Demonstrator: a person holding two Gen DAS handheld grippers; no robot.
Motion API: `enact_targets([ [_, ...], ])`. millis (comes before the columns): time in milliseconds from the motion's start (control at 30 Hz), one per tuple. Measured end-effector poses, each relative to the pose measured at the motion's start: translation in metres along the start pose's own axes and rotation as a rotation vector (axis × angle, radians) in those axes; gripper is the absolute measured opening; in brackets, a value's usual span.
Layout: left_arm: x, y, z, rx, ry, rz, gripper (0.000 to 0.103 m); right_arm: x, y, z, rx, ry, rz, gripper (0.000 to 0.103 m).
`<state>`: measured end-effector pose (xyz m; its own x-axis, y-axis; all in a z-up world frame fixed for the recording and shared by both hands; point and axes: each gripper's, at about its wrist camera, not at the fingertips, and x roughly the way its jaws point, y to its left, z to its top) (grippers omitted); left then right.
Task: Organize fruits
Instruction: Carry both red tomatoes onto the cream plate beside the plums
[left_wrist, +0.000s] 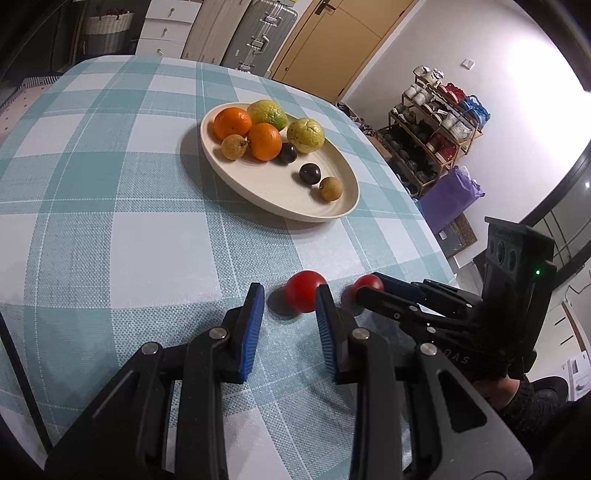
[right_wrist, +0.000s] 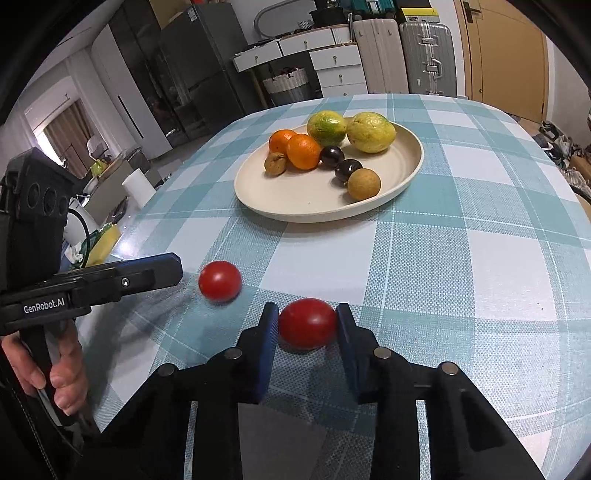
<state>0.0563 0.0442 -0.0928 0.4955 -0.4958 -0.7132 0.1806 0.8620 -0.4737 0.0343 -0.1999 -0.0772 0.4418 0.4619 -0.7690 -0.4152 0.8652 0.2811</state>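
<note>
Pinching a small round red tomato (right_wrist: 307, 324) between the blue pads of my right hand-held gripper (right_wrist: 307, 325), I have it sitting low on the counter (right_wrist: 480, 266), both pads touching its sides. In the left wrist view that same tomato (left_wrist: 368, 283) peeks out beside the right hand-held gripper (left_wrist: 373, 286) reaching in from the side.

Just beside it lies a second round red tomato (left_wrist: 303, 291), loose on the teal-and-white checked cloth. My left hand-held gripper (left_wrist: 290, 299) is spread apart, and this tomato sits just ahead of its fingertips, close against the right-hand pad, not gripped. From the right wrist view the second tomato (right_wrist: 220, 281) looks slightly blurred, with the left hand-held gripper (right_wrist: 173, 267) near it.

Farther back on the counter rests a cream oval plate (left_wrist: 266, 192) holding two oranges (left_wrist: 264, 141), two yellow-green citrus fruits (left_wrist: 306, 134), two dark plums (left_wrist: 309, 173) and two small tan longans (left_wrist: 330, 189). The plate stands well apart from both tomatoes.
</note>
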Motion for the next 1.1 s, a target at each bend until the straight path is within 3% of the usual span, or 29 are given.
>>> enact_targets([
  [433, 0.013, -0.021, 0.0, 0.021, 0.063, -0.022, 0.027, -0.01, -0.01, 0.003, 0.023, -0.055, 0.039, 0.031],
  [633, 0.026, -0.029, 0.001, 0.031, 0.087, 0.002, 0.038, -0.016, -0.019, 0.001, 0.044, -0.075, 0.051, 0.031],
  [833, 0.038, -0.027, 0.004, 0.013, 0.11, 0.04, 0.04, -0.023, -0.023, 0.001, 0.043, -0.097, 0.073, 0.031],
  [1033, 0.049, -0.036, 0.003, 0.044, 0.131, 0.035, 0.04, -0.025, -0.026, 0.0, 0.045, -0.108, 0.09, 0.031],
  [1100, 0.049, -0.038, 0.004, 0.048, 0.132, 0.041, 0.031, -0.025, -0.028, 0.0, 0.05, -0.108, 0.096, 0.031],
])
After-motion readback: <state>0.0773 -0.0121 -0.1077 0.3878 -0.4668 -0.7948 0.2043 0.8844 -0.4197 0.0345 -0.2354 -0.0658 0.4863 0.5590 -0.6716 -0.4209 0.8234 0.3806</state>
